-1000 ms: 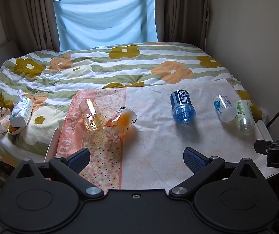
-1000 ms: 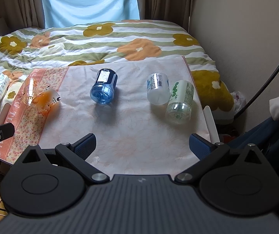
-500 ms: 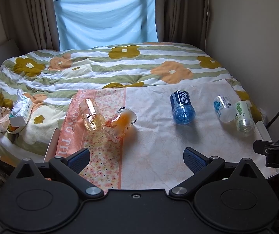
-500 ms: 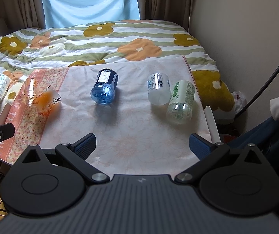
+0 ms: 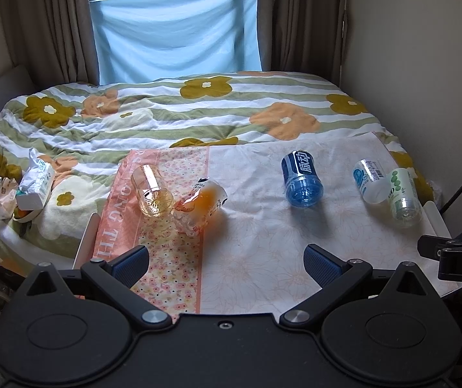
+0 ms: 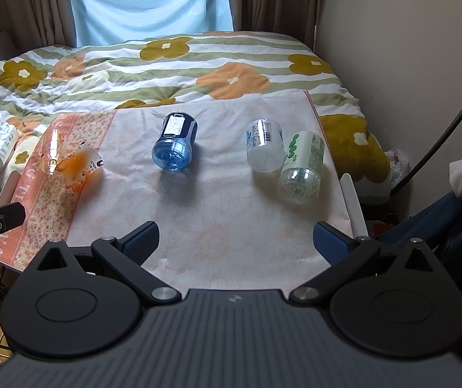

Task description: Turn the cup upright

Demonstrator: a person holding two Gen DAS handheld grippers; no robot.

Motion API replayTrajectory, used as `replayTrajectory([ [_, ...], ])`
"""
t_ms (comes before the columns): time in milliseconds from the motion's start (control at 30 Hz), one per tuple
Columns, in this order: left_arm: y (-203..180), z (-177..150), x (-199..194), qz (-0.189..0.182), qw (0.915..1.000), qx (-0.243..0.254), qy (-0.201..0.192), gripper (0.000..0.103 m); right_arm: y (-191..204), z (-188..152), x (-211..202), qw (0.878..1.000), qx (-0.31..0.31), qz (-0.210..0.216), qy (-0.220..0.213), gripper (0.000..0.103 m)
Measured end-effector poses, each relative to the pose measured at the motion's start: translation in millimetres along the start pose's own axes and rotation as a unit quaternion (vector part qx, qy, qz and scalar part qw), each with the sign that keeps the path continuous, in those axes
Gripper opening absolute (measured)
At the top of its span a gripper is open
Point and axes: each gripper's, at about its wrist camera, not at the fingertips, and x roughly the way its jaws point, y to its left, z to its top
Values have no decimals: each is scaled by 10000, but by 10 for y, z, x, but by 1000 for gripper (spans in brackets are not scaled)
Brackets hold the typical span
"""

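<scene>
Several plastic cups lie on their sides on a cloth-covered board [image 5: 250, 258]. At the left lie a clear cup [image 5: 150, 190] and an orange-tinted cup [image 5: 200, 207], touching. A blue cup [image 5: 302, 179] lies in the middle. A white cup [image 5: 369, 181] and a green-dotted cup [image 5: 403, 197] lie touching at the right. My left gripper [image 5: 226, 263] is open and empty, near the board's front edge. My right gripper [image 6: 235, 242] is open and empty, short of the blue cup [image 6: 175, 147] and the green-dotted cup [image 6: 302, 166].
The board rests on a flowered quilt [image 5: 198, 110] on a bed. A tissue pack [image 5: 35, 182] and small clutter lie at the left edge. A wall [image 5: 424, 64] stands close on the right. A dark cable [image 6: 447, 129] hangs at the right.
Both views have shifted very slightly. The cups have not moved and both grippers stay open.
</scene>
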Motion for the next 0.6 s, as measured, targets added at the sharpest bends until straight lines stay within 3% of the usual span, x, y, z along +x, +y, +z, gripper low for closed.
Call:
replayTrajectory([
  [600,-19,6,-5,-7,10000,-13,2,103,1,1,-11,10000,8,11,-1,103],
])
